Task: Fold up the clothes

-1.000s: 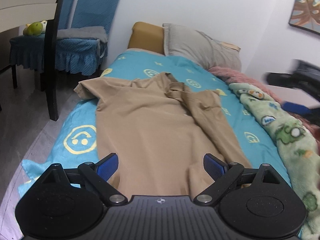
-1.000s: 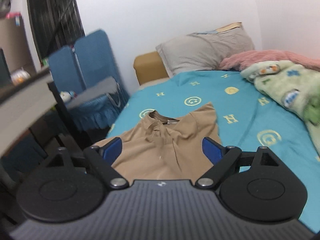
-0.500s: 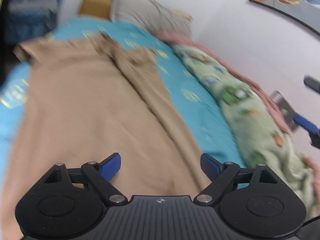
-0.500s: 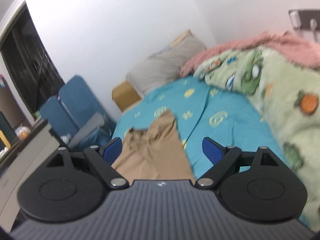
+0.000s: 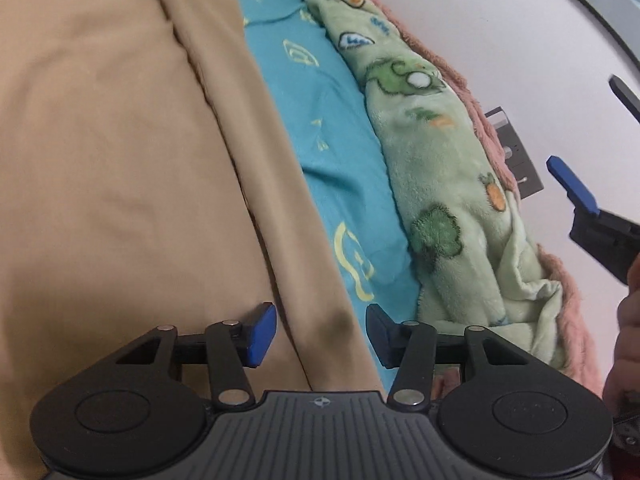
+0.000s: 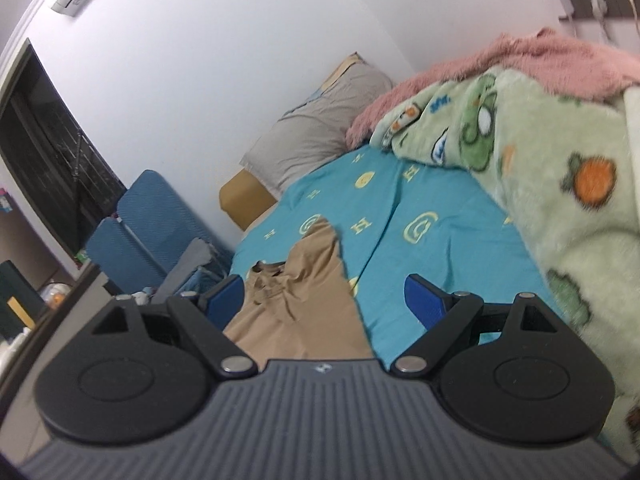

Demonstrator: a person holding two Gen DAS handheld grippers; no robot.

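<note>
A tan collared shirt (image 5: pixel 120 152) lies spread on the bed's blue sheet (image 5: pixel 328 128), its right side folded in along a long crease. My left gripper (image 5: pixel 320 334) hovers close over the shirt's lower right edge, jaws partly closed but apart, around the folded edge without gripping it. My right gripper (image 6: pixel 324 296) is open and empty, held above the bed and looking toward the shirt's collar (image 6: pixel 272 276). The right gripper also shows at the right edge of the left wrist view (image 5: pixel 592 216).
A green cartoon blanket (image 5: pixel 440 160) and a pink blanket (image 6: pixel 520 60) lie along the bed's right side by the wall. A grey pillow (image 6: pixel 320 128) is at the head. Blue chairs (image 6: pixel 140 224) and a desk (image 6: pixel 48 312) stand to the left.
My left gripper has moved down and right to the shirt's lower right edge, and its jaws have narrowed. My right gripper has swung right and tilted, still open.
</note>
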